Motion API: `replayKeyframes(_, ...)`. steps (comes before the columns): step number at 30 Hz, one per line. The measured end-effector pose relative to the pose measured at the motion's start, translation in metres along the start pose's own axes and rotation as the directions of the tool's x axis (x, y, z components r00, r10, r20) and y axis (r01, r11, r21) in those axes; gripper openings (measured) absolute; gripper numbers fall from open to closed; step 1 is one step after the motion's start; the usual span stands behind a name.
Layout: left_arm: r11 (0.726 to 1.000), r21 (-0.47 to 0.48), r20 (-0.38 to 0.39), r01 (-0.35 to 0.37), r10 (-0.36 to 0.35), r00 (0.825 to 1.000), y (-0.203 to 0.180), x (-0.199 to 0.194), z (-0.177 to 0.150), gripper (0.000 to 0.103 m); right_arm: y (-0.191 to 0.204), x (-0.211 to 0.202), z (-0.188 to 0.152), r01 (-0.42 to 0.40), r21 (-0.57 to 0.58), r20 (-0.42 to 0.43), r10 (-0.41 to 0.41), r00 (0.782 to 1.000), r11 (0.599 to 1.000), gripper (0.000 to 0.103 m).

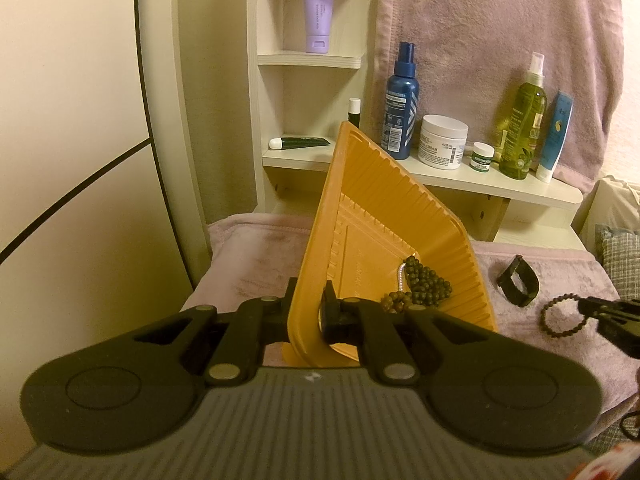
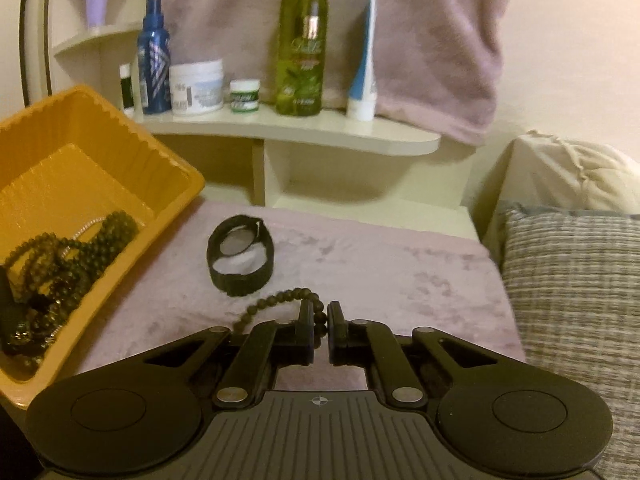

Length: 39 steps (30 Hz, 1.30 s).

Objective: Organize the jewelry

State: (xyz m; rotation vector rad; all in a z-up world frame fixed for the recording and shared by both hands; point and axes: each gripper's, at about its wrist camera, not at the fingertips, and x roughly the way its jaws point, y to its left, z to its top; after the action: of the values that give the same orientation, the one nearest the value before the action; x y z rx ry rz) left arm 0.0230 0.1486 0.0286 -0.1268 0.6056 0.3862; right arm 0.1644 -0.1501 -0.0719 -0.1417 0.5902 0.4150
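My left gripper (image 1: 310, 296) is shut on the near wall of an orange plastic tray (image 1: 380, 216), holding it tilted up. Several dark bead bracelets (image 1: 426, 282) and a thin pale chain lie heaped in the tray's low corner; in the right wrist view they show as a heap (image 2: 64, 264) inside the tray (image 2: 120, 140). My right gripper (image 2: 320, 312) is shut on a dark beaded bracelet (image 2: 276, 298) above the pink cloth; in the left wrist view that bracelet (image 1: 554, 318) hangs as a loop from the gripper (image 1: 586, 306). A black watch (image 2: 240, 256) lies on the cloth just beyond it.
A pink cloth (image 2: 400, 264) covers the work surface. Behind it a cream shelf (image 2: 300, 132) carries a blue bottle (image 1: 400, 104), a white jar (image 1: 443, 142), a green spray bottle (image 2: 302, 44) and tubes. A checked cushion (image 2: 572, 280) lies at the right.
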Motion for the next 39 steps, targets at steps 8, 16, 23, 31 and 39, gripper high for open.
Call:
replayKeyframes(8, 1.0, 0.004, 0.003, 0.001, -0.001, 1.0, -0.001, 0.0, 0.0, 0.008, -0.005, -0.02, 0.01, -0.039, 0.032, 0.021, 0.038, 0.999, 0.999, 0.006)
replayKeyframes(16, 1.0, 0.005, 0.003, 0.002, -0.002, 1.0, -0.001, -0.001, -0.001, 0.008, 0.017, -0.034, 0.037, -0.166, 0.034, 0.064, 0.163, 0.985, 0.986, 0.006)
replayKeyframes(23, 1.0, 0.002, 0.001, 0.003, -0.003, 1.0, -0.001, -0.001, -0.001, 0.008, 0.048, -0.037, 0.058, -0.326, 0.024, 0.072, 0.324, 0.943, 0.945, 0.006)
replayKeyframes(31, 1.0, -0.003, -0.001, 0.006, -0.006, 1.0, 0.001, -0.001, -0.001, 0.008, 0.082, -0.035, 0.077, -0.486, -0.014, 0.057, 0.486, 0.872, 0.874, 0.006)
replayKeyframes(39, 1.0, -0.008, -0.002, 0.008, -0.008, 1.0, 0.002, 0.0, -0.001, 0.008, 0.114, -0.027, 0.083, -0.527, -0.081, 0.03, 0.53, 0.847, 0.846, 0.006)
